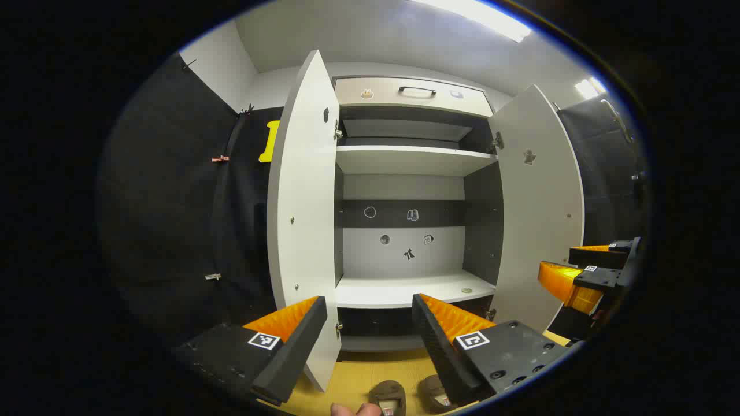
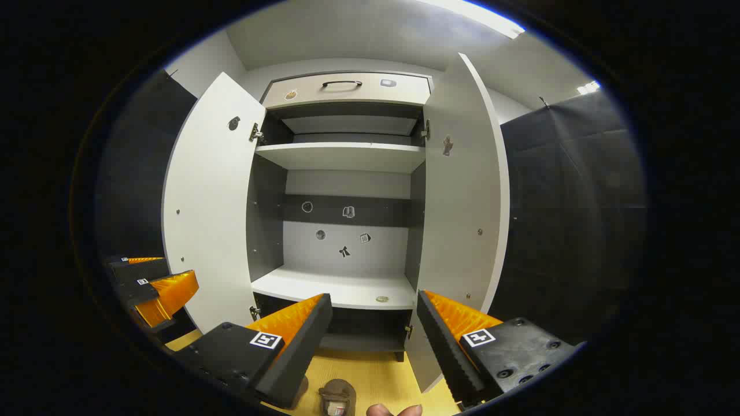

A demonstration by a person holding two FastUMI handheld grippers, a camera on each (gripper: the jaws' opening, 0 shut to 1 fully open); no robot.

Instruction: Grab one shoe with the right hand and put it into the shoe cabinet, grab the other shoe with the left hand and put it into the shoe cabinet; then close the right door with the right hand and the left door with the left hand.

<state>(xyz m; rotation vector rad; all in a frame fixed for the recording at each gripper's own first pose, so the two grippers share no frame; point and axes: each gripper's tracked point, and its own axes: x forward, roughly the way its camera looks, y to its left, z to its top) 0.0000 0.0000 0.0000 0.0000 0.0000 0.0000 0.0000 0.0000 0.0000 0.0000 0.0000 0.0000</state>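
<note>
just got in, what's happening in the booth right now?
A person holds a pair of tongs in each hand, facing the shoe cabinet. Both doors, left door and right door, stand wide open, and the shelf inside holds no shoes. Two shoes sit on the yellow floor in front. The left tongs and right tongs are both open and hold nothing. No shoe has been picked up yet.

I am counting one shoe cabinet (image 1: pixel 404 156) with two doors, left door (image 1: pixel 303 202) and right door (image 1: pixel 537 202), both standing open, two shoes (image 1: pixel 388 396) (image 1: pixel 435 393) on the floor, and five small stickers (image 1: pixel 409 253) on the back panel.
</note>
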